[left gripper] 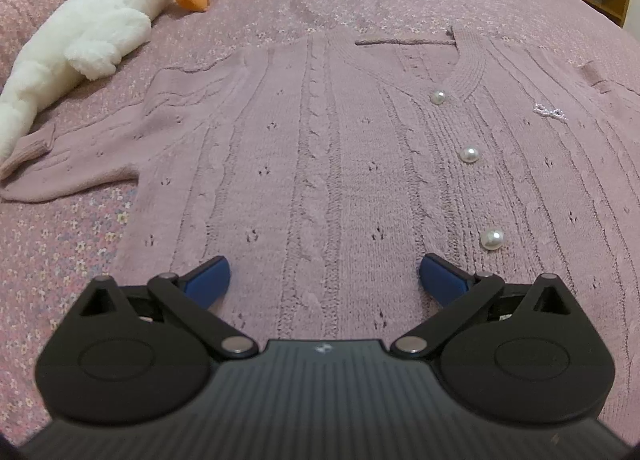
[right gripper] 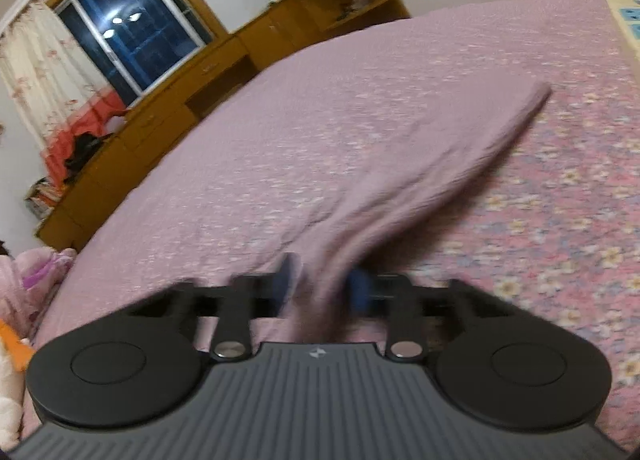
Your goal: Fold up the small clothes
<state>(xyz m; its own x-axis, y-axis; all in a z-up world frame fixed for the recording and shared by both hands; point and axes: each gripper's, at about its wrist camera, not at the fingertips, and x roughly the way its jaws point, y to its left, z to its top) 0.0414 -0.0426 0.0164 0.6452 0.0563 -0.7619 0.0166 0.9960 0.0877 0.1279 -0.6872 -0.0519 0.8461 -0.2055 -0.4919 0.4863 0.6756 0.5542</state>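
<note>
The cardigan (left gripper: 340,163), mauve cable knit with pearl buttons (left gripper: 469,155) down its front, lies spread flat and face up on the bed (left gripper: 60,244), filling the middle of the left wrist view; one sleeve (left gripper: 68,163) runs out to the left edge of the frame, its cuff folded back. In the right wrist view the other sleeve (right gripper: 408,179) stretches from the upper right of the frame down to the lower centre, lifted off the cover there.

The right gripper (right gripper: 322,286) is clamped on that sleeve: the knit is pinched between its blue pads, though blur hides the exact contact. The left gripper (left gripper: 324,274) hangs over the hem in the lower centre of its frame, jaws wide apart, holding nothing.

The step in hand looks like the first fold, bringing this sleeve in across the body. The next move calls for carrying it over the buttoned front and laying it flat without dragging the body askew; the left gripper could press the hem down meanwhile.

A white plush toy (left gripper: 88,31) lies at the upper left, wooden shelves (right gripper: 320,15) beyond the bed.
</note>
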